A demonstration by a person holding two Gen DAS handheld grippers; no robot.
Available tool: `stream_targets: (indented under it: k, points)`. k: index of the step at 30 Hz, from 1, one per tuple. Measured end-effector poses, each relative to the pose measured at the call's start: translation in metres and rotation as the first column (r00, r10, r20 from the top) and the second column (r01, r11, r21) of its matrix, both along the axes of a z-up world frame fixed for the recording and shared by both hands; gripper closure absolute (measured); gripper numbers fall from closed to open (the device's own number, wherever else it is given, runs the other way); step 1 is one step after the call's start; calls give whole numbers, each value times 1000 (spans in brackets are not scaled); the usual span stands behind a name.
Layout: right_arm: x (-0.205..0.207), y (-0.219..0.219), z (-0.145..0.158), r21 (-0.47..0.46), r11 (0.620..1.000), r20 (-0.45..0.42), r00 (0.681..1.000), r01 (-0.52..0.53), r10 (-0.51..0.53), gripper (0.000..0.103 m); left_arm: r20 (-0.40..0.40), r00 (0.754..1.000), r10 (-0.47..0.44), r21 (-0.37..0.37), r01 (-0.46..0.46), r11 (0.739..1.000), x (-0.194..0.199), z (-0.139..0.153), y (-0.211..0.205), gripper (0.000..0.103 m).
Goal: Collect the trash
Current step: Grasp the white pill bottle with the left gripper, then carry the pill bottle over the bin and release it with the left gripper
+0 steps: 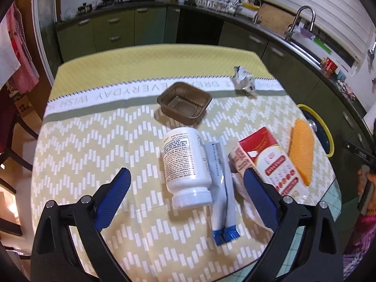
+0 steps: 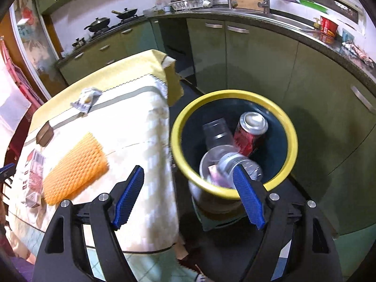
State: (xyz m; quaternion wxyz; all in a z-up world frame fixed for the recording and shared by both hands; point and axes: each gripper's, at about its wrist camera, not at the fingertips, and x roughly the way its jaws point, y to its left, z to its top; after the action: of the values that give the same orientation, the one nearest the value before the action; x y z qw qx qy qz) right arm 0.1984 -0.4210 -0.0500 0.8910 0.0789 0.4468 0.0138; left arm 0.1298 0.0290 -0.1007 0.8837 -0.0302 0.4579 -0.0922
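Observation:
My left gripper (image 1: 188,185) is open above the table, pointing down. A white pill bottle (image 1: 185,164) lies on its side between the blue fingers (image 1: 119,188), untouched, with a grey and blue sachet (image 1: 222,188) beside it. To the right lie a red and white carton (image 1: 265,162) and an orange foam net (image 1: 302,150). Farther back are a brown plastic tray (image 1: 184,102) and a crumpled wrapper (image 1: 244,80). My right gripper (image 2: 188,188) is open and holds nothing, over the table's edge beside the yellow-rimmed bin (image 2: 235,94). Inside the bin are a red can (image 2: 250,136) and clear plastic cups (image 2: 216,134).
The table wears a yellow zigzag cloth (image 1: 94,141). The bin (image 1: 326,127) stands on the floor just past its right side. Green kitchen cabinets (image 2: 258,54) and a counter with a sink curve behind. A person's hand (image 1: 366,181) shows at the right edge.

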Motion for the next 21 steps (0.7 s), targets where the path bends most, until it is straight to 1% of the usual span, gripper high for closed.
stream_targets:
  k: [2, 4, 7, 9, 11, 12, 14, 15, 16, 19, 21]
  points:
    - [-1, 5, -2, 16, 1000, -1, 1000, -13, 13, 26, -14, 1000, 15, 2, -15, 1000, 7, -6, 0, 14]
    - [-2, 11, -3, 29, 999, 0, 1000, -26, 26, 26, -32, 999, 28, 6, -28, 1000, 13, -12, -1, 24]
    - [-2, 18, -4, 37, 998, 0, 999, -44, 44, 26, -62, 997, 43, 1, -44, 999, 21, -19, -2, 33]
    - [0, 20, -4, 40, 998, 1, 999, -52, 52, 26, -78, 995, 57, 4, -57, 998, 25, -23, -1, 38]
    - [2, 21, -5, 48, 997, 2, 998, -56, 56, 26, -90, 994, 65, 12, -65, 998, 29, -27, -1, 40]
    - [5, 20, -7, 51, 997, 2, 998, -57, 57, 26, -99, 993, 67, 16, -65, 998, 30, -29, -1, 42]
    - [7, 20, -8, 56, 997, 1, 998, -59, 59, 26, -110, 992, 63, 29, -60, 998, 33, -32, -2, 48]
    - [8, 20, -9, 59, 996, 0, 998, -60, 60, 26, -115, 992, 58, 38, -54, 998, 35, -33, -4, 52]
    - [8, 21, -10, 62, 996, -2, 998, -61, 61, 26, -120, 991, 56, 41, -51, 998, 37, -35, -5, 55]
    - [9, 22, -12, 70, 996, -4, 998, -63, 63, 26, -114, 992, 57, 52, -51, 997, 40, -36, -4, 58]
    - [9, 22, -13, 73, 995, -6, 998, -65, 65, 26, -112, 992, 57, 48, -51, 998, 41, -37, -3, 58]
